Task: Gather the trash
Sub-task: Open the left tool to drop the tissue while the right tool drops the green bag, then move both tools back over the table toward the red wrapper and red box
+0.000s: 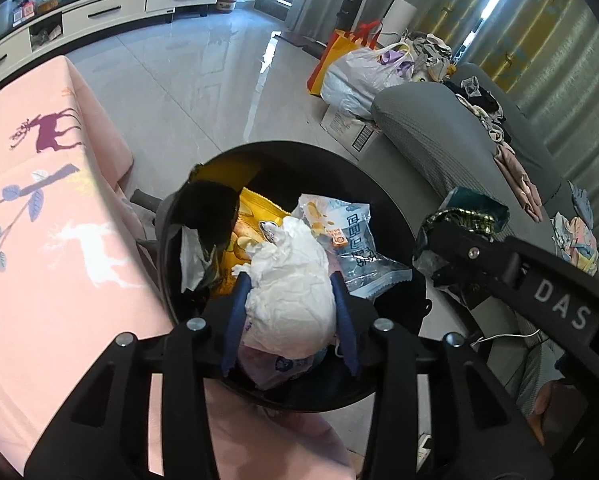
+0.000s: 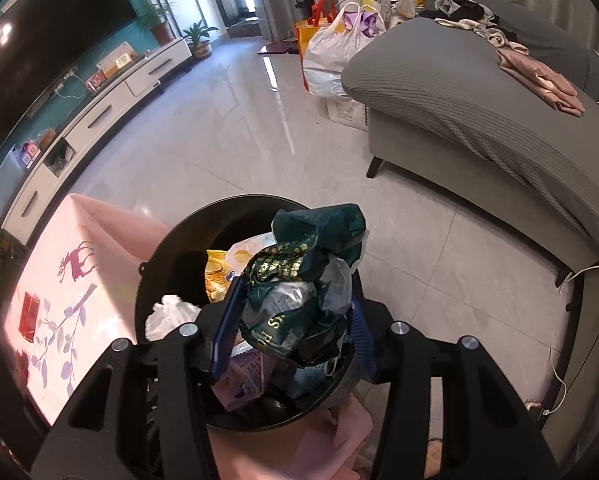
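Crumpled tissue (image 1: pixel 289 292): a white wad of soft paper, held above the mouth of the black trash bin (image 1: pixel 383 184), between the blue pads of the left gripper (image 1: pixel 291 280). It looks nearly weightless and crushable; any hold across its bulk should do, and it will likely drop free once let go.
Left gripper: its pads flank the wad at both sides; whether they press on it or merely bracket it cannot be told from this view.
Green foil wrapper (image 2: pixel 299 280): a scrunched dark-green packet with gold print and a clear film lining, bunched between the fingers of the right gripper (image 2: pixel 295 292), over the bin's near rim. Light, crinkly and probably slick; best held across the thickest folds.
Right gripper: jaws partly spread with the wrapper wedged between them; a firm pinch cannot be confirmed.
Bin contents: a yellow snack bag (image 1: pixel 255 224) and a pale blue-and-white packet (image 1: pixel 355 240) lie on top, with a pink-and-purple packet (image 2: pixel 243 376) nearer the rim. The bin appears nearly full.
Surroundings: a table under a pink deer-print cloth (image 1: pixel 51 184) just beside the bin, a grey sofa (image 2: pixel 459 112) strewn with clothes, glossy floor tiles (image 2: pixel 227 140).
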### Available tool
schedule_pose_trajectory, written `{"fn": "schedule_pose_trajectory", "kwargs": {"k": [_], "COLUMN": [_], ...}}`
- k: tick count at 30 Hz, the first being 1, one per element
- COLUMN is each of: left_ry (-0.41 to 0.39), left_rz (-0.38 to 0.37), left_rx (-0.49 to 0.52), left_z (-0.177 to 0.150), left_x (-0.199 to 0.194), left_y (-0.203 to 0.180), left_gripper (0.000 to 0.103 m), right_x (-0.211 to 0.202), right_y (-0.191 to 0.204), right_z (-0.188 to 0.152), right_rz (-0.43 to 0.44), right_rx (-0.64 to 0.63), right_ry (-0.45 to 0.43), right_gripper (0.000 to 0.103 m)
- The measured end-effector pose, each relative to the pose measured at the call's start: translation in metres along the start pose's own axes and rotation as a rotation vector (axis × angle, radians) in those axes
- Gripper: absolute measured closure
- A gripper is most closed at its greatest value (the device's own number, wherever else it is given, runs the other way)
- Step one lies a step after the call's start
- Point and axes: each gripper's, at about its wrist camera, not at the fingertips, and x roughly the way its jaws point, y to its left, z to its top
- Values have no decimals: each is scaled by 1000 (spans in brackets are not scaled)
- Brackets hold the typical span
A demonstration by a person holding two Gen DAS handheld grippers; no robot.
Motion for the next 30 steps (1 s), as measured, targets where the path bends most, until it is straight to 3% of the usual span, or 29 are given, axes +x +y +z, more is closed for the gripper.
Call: {"fn": "schedule_pose_trajectory", "kwargs": {"k": [11,21,27,30], "left_ry": [-88,-206,-246,-267], "left_rz": [33,176,264,357], "left_rx": [20,-20,-112,-149], "left_z": [4,7,10,9], "left_x": [-39,-94,-133,-159], "left_y": [8,58,126,174], "left_gripper": [18,5,3,3], "right_x": [-7,-16,-25,-30], "right_y": [2,30,64,95], "right_z": [0,-2,-7,-8], "right_rz": [3,12,30,55], "right_rx": [4,-53,-118,-178], "right_ry": [-34,-75,-109,-113], "right_gripper": [26,12,8,7]}}
